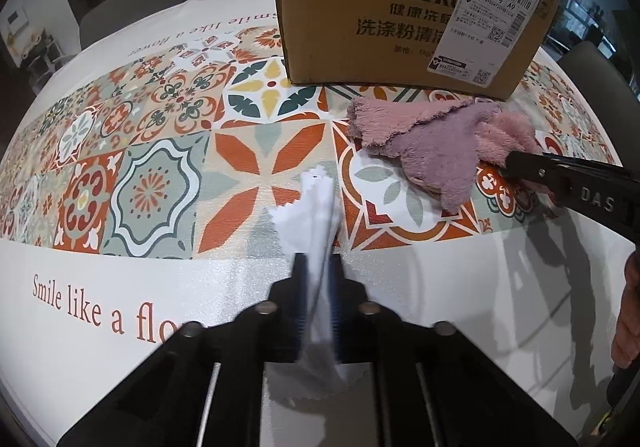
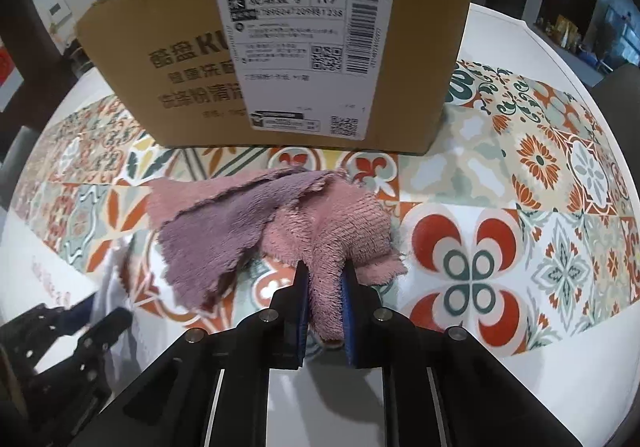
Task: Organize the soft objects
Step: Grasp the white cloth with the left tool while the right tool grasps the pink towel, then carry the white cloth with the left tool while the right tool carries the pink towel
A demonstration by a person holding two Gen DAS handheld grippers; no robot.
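We note a white counter [image 1: 100, 327] with a band of coloured tile pattern and the print "Smile like a flo…". A cardboard box [image 1: 380, 7] stands on it; a pink-purple cloth [image 1: 436, 139] lies partly on it, just before the box.

The cardboard box [image 1: 404, 3] stands on the surface [image 1: 120, 347] at its far side, label facing the cameras. The plush cloth [image 2: 256, 231] lies on the surface directly before the box, near its base; contact with the box cannot be confirmed. The right gripper [image 2: 323, 279] is at the cloth's near edge, jaws closed on a fold of it. The left gripper [image 1: 318, 267] sits left of the cloth and nearer the surface's front edge, jaws closed on a thin cloth [image 1: 316, 207] that extends forward over the surface, apart from the plush cloth.
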